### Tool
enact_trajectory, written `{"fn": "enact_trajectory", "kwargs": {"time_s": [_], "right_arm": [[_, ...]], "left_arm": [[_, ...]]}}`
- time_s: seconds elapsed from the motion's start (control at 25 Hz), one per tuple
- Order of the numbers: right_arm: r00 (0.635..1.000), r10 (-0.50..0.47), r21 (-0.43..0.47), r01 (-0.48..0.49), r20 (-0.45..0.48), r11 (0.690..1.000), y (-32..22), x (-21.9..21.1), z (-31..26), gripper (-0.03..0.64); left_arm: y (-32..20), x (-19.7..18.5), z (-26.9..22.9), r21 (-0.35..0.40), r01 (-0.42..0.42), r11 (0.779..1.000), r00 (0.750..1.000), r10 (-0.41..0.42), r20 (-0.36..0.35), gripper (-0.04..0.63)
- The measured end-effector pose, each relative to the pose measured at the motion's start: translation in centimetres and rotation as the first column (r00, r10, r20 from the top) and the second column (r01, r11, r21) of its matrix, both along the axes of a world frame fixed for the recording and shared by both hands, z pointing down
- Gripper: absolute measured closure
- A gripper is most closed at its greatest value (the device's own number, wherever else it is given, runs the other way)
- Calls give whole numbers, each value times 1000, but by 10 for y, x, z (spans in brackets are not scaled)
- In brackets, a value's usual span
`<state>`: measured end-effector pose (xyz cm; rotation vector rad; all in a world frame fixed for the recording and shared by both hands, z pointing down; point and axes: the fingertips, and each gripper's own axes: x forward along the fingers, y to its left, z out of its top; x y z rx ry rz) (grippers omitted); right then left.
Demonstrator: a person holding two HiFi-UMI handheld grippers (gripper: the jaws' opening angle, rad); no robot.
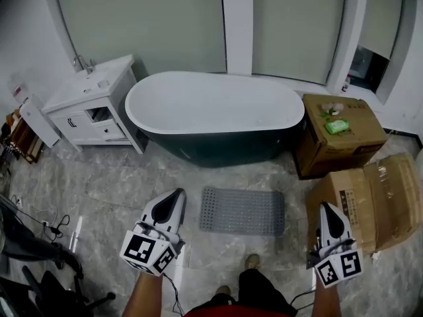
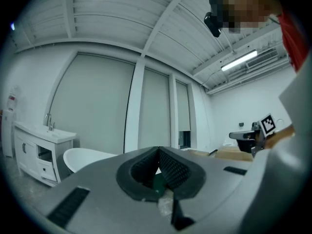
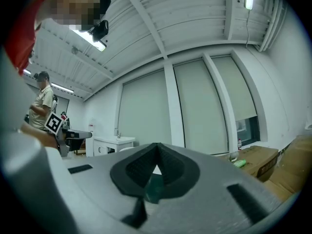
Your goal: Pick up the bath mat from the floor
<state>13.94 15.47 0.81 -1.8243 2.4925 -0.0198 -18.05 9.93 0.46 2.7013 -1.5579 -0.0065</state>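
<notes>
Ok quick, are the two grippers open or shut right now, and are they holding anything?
Left gripper: closed, holding nothing.
Right gripper: closed, holding nothing.

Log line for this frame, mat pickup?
phase: pre-grasp | left gripper: shut, empty | right gripper: shut, empty | bath mat: lying flat before bathtub, untouched

White left claw [image 1: 177, 193] and right claw [image 1: 325, 207] carry marker cubes [image 1: 147, 251].
</notes>
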Motion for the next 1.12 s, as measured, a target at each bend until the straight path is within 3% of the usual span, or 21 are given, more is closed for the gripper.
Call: {"fn": "enact_trajectory", "kwargs": {"time_s": [0.76, 1.12], "right_arm": [[998, -70, -54, 70, 10, 996, -132, 72, 49, 614], [996, -90, -113, 89, -2, 990, -174, 71, 85, 614]], "left_arm": [[-121, 50, 28, -11, 141, 990, 989, -140, 38, 584], [-159, 47, 68, -94, 137, 986, 989, -131, 73, 584]]}}
